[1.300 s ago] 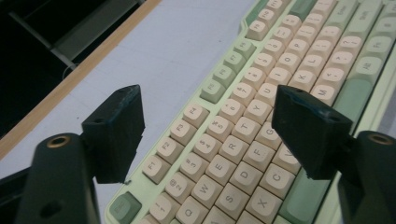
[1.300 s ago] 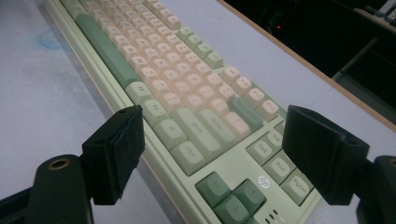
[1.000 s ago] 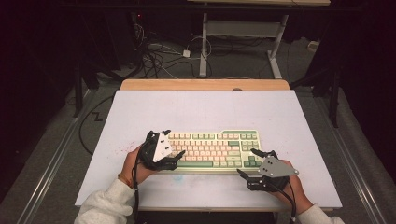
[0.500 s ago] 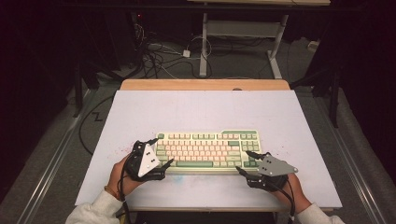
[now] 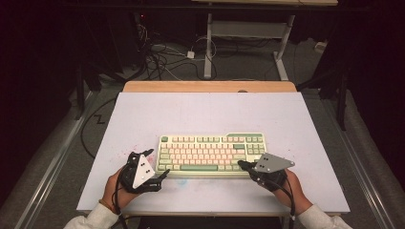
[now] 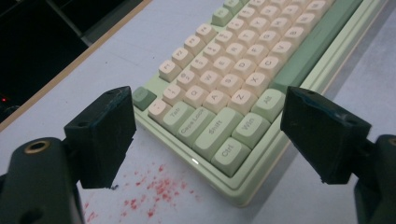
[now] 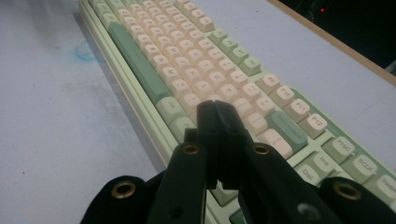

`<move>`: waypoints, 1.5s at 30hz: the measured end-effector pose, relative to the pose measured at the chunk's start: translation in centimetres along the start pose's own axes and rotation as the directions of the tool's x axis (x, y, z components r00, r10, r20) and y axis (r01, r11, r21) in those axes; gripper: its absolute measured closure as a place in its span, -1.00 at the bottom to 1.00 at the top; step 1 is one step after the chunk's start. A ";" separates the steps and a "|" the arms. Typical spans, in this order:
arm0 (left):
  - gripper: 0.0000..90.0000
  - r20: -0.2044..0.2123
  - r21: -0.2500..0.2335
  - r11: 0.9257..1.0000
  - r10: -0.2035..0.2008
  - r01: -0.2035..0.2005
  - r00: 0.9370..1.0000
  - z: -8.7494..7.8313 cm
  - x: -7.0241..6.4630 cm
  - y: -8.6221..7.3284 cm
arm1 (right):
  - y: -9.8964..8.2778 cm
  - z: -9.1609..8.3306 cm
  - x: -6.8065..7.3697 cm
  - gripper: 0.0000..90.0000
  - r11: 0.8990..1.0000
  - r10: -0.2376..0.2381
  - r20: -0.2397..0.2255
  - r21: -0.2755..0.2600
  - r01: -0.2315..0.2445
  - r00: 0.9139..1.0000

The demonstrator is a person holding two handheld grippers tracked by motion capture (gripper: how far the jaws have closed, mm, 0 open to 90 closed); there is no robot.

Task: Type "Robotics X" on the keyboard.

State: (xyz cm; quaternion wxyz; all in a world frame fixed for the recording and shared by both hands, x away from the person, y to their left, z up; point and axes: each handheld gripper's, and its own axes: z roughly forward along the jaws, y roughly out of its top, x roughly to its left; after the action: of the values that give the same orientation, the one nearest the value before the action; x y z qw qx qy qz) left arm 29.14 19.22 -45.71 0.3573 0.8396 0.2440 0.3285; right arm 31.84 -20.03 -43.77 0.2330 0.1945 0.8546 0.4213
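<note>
A pale green keyboard with cream and green keys lies flat on the white table top. My left gripper sits just off the keyboard's near left corner, open. In the left gripper view its jaws stand wide apart, framing the Ctrl and Shift corner of the keyboard without touching it. My right gripper rests at the keyboard's near right corner. Its jaws have just been closing and are now shut with nothing between them, and the tips hover over the right-hand keys.
Red specks stain the table by the keyboard's left corner, and a faint blue mark lies in front of it. A wooden strip edges the table's far side. Cables and a desk frame stand on the floor beyond.
The left gripper has slid left and toward the person, off the keyboard's left end. The right gripper has stayed in place and its jaws have come together.
</note>
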 end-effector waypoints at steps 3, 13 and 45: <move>-0.61 0.000 -0.009 1.000 -0.024 0.024 1.000 -0.5 0.3 -0.3 | 0.5 0.9 0.0 1.00 1.000 -0.012 -0.013 0.018 0.012 1.000; -0.61 0.013 0.004 0.999 -0.042 0.042 0.999 -0.3 0.2 -0.7 | 2.3 4.3 0.1 1.00 0.998 -0.020 -0.037 0.051 0.021 0.999; -0.61 0.046 0.031 0.999 -0.044 0.042 0.998 0.4 0.1 -0.9 | 5.6 9.7 -1.3 1.00 0.988 -0.012 -0.060 0.151 0.021 0.998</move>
State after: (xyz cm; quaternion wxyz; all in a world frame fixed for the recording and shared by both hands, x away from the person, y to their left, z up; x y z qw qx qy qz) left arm 29.34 19.65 -46.57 0.3574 0.8468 0.2584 0.2974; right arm 39.13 -11.46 -44.13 0.1959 0.1922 0.8922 0.3588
